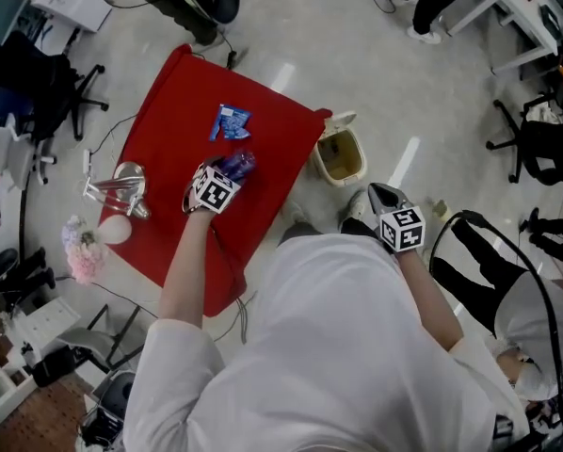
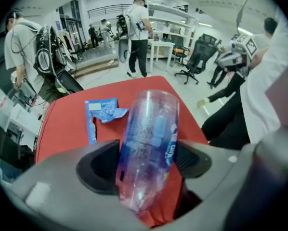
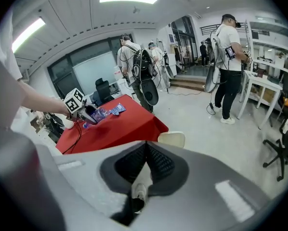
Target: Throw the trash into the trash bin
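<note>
A clear plastic bottle (image 1: 239,164) with a blue label sits between the jaws of my left gripper (image 1: 229,173), above the red-covered table (image 1: 159,149). In the left gripper view the bottle (image 2: 151,138) stands tilted, with both pads against its sides. A crumpled blue wrapper (image 1: 231,121) lies on the cloth beyond it, also seen as the wrapper (image 2: 101,112) in that view. The beige trash bin (image 1: 341,156) stands on the floor off the table's right edge. My right gripper (image 1: 380,194) hovers near the bin, its pads (image 3: 156,165) meeting with nothing between them, the bin (image 3: 172,139) just ahead.
A metal stand (image 1: 121,188), a white ball (image 1: 114,229) and pink flowers (image 1: 82,252) sit at the table's left end. Cables trail over the cloth. Office chairs (image 1: 536,149) and standing people (image 3: 228,57) ring the open floor.
</note>
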The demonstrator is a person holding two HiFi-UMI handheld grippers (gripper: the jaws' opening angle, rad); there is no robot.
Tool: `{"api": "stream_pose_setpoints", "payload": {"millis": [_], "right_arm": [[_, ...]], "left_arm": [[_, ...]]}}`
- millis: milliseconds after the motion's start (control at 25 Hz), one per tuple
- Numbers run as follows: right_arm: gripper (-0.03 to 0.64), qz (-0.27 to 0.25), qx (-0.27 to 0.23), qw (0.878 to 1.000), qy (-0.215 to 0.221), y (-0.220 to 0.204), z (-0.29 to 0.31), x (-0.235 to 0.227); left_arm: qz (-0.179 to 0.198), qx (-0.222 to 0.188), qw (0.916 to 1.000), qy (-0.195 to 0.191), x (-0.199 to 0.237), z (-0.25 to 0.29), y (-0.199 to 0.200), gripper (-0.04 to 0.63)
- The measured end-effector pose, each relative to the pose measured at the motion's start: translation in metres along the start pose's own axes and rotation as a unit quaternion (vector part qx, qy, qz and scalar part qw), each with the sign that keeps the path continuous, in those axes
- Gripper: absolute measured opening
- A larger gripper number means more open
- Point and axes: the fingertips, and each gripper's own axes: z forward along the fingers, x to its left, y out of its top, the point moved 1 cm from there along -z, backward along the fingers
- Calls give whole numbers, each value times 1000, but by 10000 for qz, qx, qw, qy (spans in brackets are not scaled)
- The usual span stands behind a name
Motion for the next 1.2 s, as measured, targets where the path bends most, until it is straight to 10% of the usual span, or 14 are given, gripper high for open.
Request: {"api": "stream_pose_setpoints", "payload": {"millis": [600,1200], "right_arm": [[0,-60,-47,9997,244,-10,-17,-23],[2,-134,-13,9990,416,-21,-27,-43]], "left_arm": [[-1131,-937,9857,830,-37,-38,26,356],[-1501,-1427,9698,1289,-56,-54,56,354]]}}
